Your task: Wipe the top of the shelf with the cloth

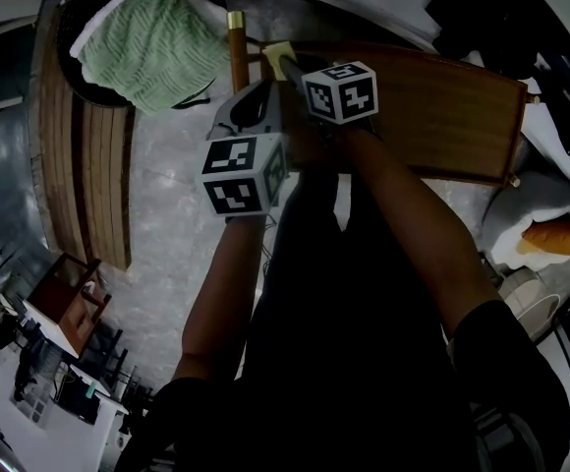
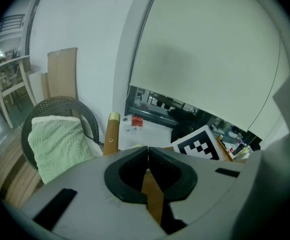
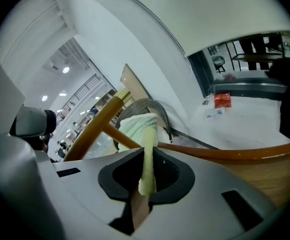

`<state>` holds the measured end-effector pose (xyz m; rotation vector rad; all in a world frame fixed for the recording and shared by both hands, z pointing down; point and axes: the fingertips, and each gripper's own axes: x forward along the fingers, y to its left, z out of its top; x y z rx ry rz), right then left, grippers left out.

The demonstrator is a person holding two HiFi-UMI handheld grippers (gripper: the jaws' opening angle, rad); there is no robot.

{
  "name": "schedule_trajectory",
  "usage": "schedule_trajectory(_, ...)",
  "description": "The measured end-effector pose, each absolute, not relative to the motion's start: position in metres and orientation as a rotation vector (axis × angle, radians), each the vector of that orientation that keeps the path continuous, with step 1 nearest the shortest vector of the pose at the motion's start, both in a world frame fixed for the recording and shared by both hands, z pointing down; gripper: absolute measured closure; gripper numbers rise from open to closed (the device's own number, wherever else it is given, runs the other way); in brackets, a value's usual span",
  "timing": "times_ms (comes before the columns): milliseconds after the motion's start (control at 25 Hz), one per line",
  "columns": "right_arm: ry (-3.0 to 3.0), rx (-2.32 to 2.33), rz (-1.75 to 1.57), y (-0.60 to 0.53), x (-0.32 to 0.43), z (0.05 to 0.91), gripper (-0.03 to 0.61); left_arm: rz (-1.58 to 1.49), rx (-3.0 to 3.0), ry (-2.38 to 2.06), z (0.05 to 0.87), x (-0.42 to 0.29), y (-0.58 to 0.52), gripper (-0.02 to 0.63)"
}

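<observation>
Where the right hand-held gripper (image 3: 146,153) clamps it, the pale yellow cloth (image 3: 149,131) stands up as a thin strip between the jaws. In the head view it sits at the left end of the shelf (image 1: 442,106), by the edge of the brown wooden top; contact with the wood cannot be told. The left hand-held gripper (image 2: 148,153) hangs just beside the right one, jaws pressed together on nothing. Further left, a round dark woven basket (image 1: 77,77) holds a folded green towel (image 1: 152,42) over a white layer.
</observation>
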<state>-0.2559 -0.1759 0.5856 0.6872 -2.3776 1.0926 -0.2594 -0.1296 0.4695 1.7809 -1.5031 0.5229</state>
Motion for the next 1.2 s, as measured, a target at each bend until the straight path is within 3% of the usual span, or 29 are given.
schedule_trajectory(560,-2.198,0.818,0.973,-0.190,-0.210,0.621,0.535,0.580,1.726,-1.464,0.489,-0.241,-0.139,0.601)
schedule_trajectory(1200,-2.141,0.950,0.961,-0.205,-0.097,0.622,0.534,0.558,1.701,-1.397,0.534,-0.146,-0.170,0.601)
